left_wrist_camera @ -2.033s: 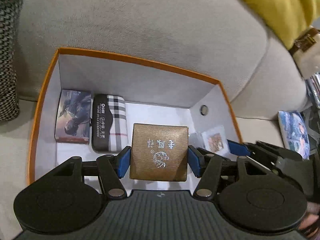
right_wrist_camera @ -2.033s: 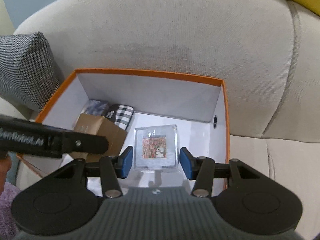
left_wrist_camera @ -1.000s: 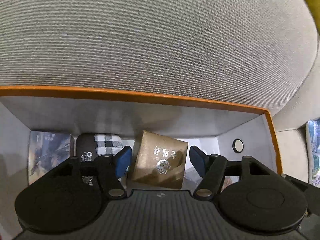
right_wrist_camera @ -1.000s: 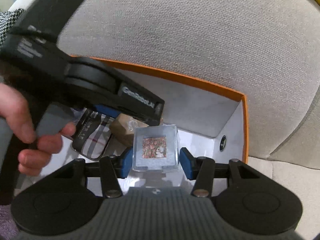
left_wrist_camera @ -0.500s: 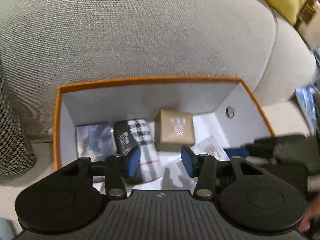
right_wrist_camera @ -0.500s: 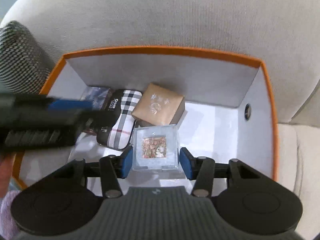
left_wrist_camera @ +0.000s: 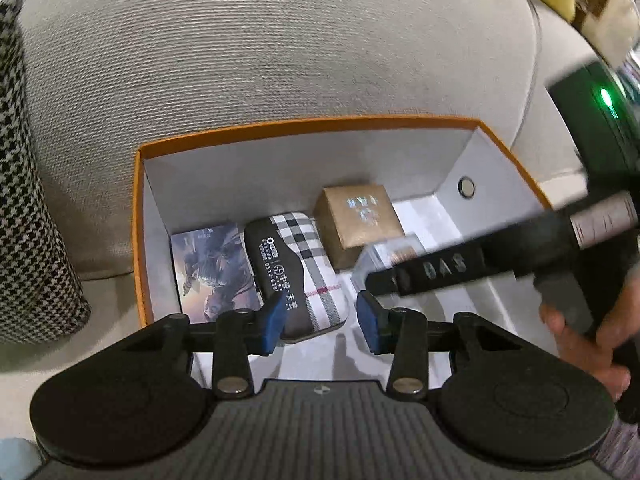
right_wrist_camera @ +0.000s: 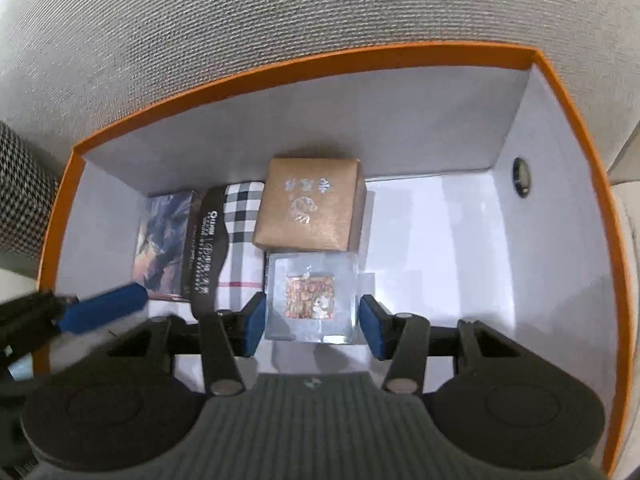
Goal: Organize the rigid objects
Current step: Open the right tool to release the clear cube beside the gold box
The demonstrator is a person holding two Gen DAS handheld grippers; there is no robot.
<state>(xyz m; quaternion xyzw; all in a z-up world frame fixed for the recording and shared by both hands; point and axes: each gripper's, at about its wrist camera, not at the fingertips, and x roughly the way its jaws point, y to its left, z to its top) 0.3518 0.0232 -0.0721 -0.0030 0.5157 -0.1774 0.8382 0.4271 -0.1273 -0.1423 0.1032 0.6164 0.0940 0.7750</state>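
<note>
An orange box [right_wrist_camera: 304, 65] with white inner walls sits on a grey sofa. Inside lie a picture card box [right_wrist_camera: 160, 240], a plaid glasses case [right_wrist_camera: 236, 232] and a gold-brown box [right_wrist_camera: 310, 208] in a row. My right gripper [right_wrist_camera: 312, 320] stands with its jaws slightly wider than a clear cube [right_wrist_camera: 310, 296] that rests on the box floor in front of the gold box. My left gripper [left_wrist_camera: 322, 322] is open and empty above the plaid case [left_wrist_camera: 296, 264], near the box's front edge. The gold box [left_wrist_camera: 358, 216] also shows there.
A houndstooth cushion [left_wrist_camera: 24, 200] lies left of the box. The sofa backrest [left_wrist_camera: 280, 48] rises behind it. The right gripper's body [left_wrist_camera: 500, 260] and the hand holding it cross the right side of the left wrist view. The box's right half has bare floor [right_wrist_camera: 460, 260].
My left gripper let go of the gold box and drew back. My right gripper lowered the clear cube to the floor in front of the gold box and its jaws have opened a little.
</note>
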